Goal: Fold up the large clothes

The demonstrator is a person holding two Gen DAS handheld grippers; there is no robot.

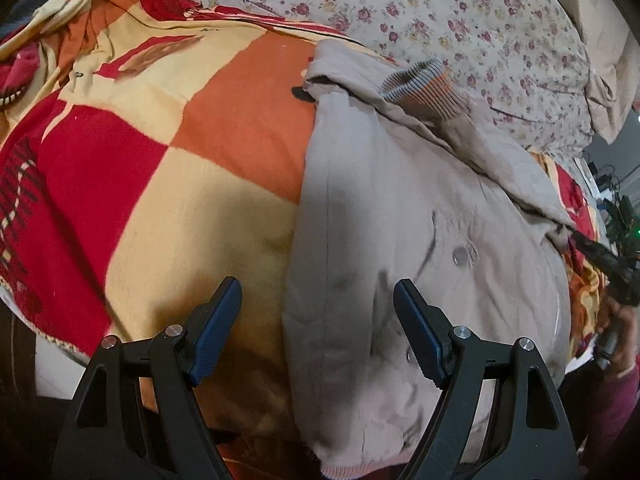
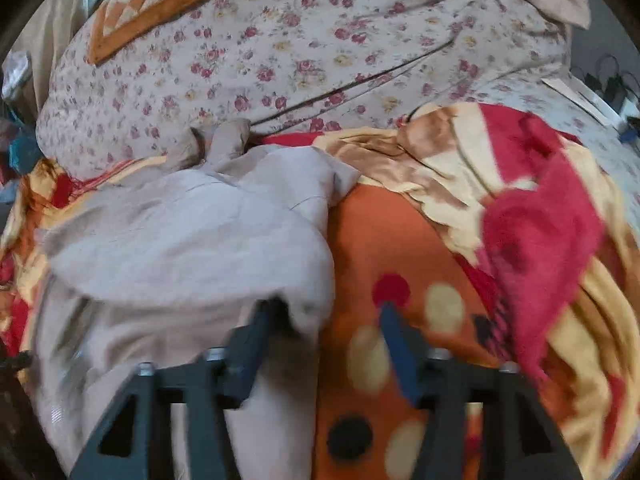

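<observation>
Grey-beige cotton-ish jacket with snap buttons and ribbed cuffs point(image 1: 420, 240) is the thing getting folded here, spread out on a fuzzy checked blanket in red, orange and cream point(image 1: 180, 140) that covers the bed. From the left wrist view, the left gripper point(image 1: 318, 304) hangs over the jacket's near left edge with its jaws spread wide and nothing between them; the left pad sits over blanket, the right one over jacket, so I'd guess it's lining up to straddle that edge seam and pinch it. One sleeve is already laid across the chest, its striped ribbed cuff point(image 1: 424, 88) pointing toward the floral bedsheet with small pink roses point(image 1: 440, 20). Fabric looks soft, a bit puffy, creased, with stitched seams and a knit hem at the bottom. A hand in a maroon sleeve point(image 1: 616, 344) shows at the far right edge

Right wrist view is blurry. The right gripper point(image 2: 328, 312) sits at the jacket's right edge, jaws partly apart; the left pad is right against a bunched fold, the other over the orange blanket with dots. I can't see cloth actually pinched, so it reads as empty. The jacket there is rumpled, with a lumpy collar or hood bit up near the sheet
</observation>
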